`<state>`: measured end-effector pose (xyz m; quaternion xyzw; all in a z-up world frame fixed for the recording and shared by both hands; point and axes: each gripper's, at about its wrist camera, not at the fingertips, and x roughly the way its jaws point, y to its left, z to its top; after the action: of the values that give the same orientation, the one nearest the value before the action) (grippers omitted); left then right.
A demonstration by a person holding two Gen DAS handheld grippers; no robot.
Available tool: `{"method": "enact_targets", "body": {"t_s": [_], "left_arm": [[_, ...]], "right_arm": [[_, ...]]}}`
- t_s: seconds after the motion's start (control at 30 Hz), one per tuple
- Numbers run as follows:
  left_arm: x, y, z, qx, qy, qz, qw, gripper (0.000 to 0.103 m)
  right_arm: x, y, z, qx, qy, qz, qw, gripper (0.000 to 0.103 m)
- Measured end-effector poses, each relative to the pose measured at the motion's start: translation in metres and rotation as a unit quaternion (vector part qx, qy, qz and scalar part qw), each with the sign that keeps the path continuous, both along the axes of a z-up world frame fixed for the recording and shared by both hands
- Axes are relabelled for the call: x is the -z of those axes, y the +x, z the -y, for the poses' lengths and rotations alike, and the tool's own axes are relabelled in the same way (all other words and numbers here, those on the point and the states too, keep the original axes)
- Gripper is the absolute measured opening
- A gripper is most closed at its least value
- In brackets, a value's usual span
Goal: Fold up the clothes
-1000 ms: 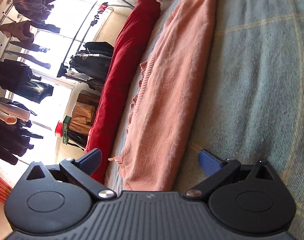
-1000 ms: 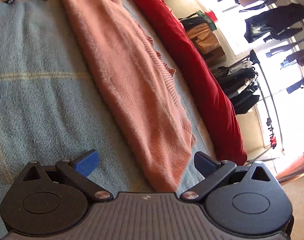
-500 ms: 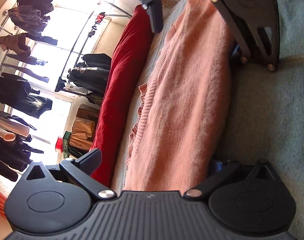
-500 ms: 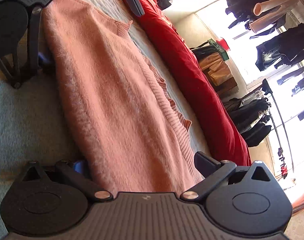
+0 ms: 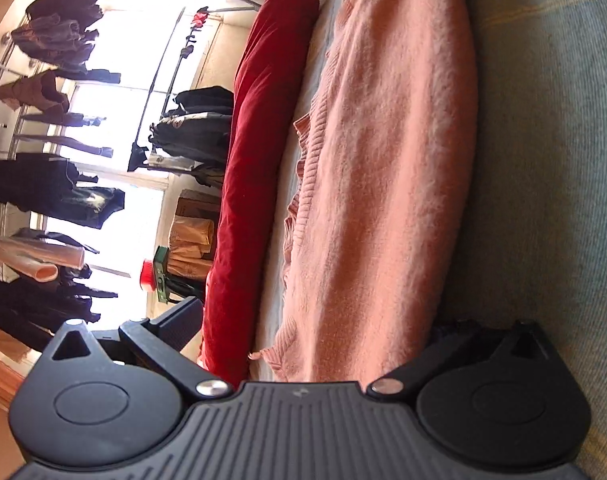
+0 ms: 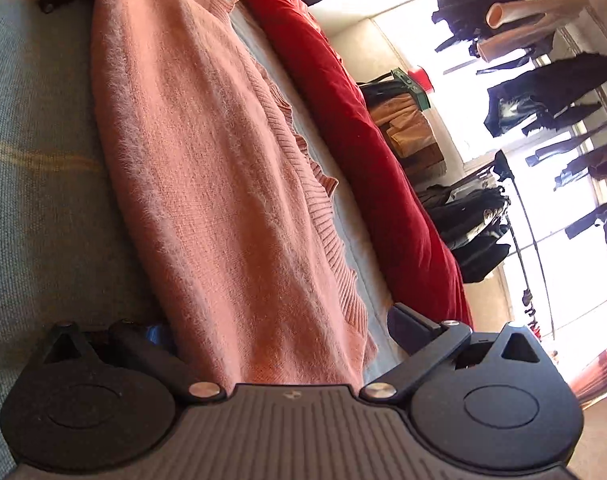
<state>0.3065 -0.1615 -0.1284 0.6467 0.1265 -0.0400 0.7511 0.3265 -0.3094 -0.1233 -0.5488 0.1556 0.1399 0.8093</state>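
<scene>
Pink sweater (image 5: 383, 184) spanning both gaping grippers, left gripper (image 5: 315, 336), right gripper (image 6: 279, 340), each under-cloth finger mostly hidden

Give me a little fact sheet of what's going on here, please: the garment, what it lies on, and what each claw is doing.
garment: pink fuzzy sweater, folded into a long strip
surface: grey-green blanket
beside it: red bolster along the far edge
left claw: open, straddling one end of the strip
right claw: open, straddling the opposite end
background: dark clothes on a rack by bright windows
</scene>
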Motion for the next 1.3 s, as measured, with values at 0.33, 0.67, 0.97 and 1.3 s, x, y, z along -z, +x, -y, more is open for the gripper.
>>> {"method": "enact_targets", "body": {"t_s": [0.33, 0.67, 0.97, 1.3], "left_arm": [[0.004, 0.002, -0.013, 0.016, 0.007, 0.009, 0.9998, 0.103], [0.002, 0.023, -0.008, 0.025, 0.021, -0.048, 0.9983, 0.102], [-0.005, 0.026, -0.009, 0.031, 0.028, -0.055, 0.9976, 0.103], [0.026, -0.003, -0.006, 0.046, 0.023, -0.030, 0.9982, 0.046]], "right_arm": [[0.003, 0.007, 0.006, -0.015, -0.025, 0.012, 1.000, 0.103], [0.014, 0.012, -0.017, -0.030, -0.084, 0.007, 0.996, 0.103], [0.013, 0.017, -0.014, -0.027, -0.069, 0.000, 0.997, 0.103], [0.028, -0.003, -0.011, -0.018, -0.036, 0.004, 0.999, 0.065]]}}
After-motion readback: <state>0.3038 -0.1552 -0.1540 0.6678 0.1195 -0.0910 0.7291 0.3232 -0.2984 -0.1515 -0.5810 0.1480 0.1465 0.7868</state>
